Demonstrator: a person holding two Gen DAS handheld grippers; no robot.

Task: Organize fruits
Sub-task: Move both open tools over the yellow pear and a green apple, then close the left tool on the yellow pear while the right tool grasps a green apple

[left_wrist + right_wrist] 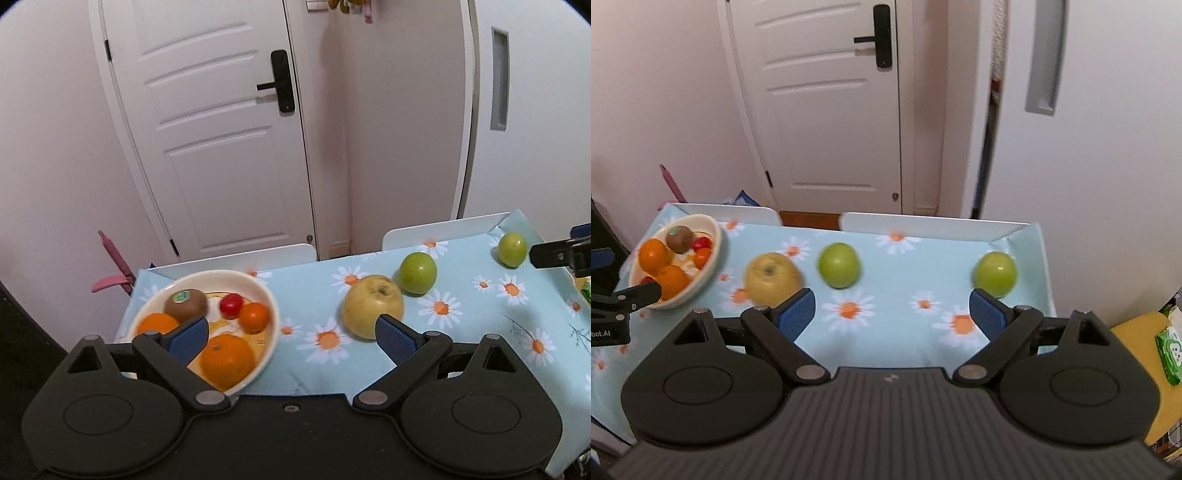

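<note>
Between our spread, empty left claw [291, 334] and right claw [892, 312], both above the daisy-print tabletop [480, 325], sat a yellow round pear [373, 304]; two green apples [839, 264] lay beyond our right claw, and the cream bowl [271, 306] of oranges beneath our left.

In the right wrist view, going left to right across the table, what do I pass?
Bowl of fruit → yellow pear → green apple → second green apple.
</note>
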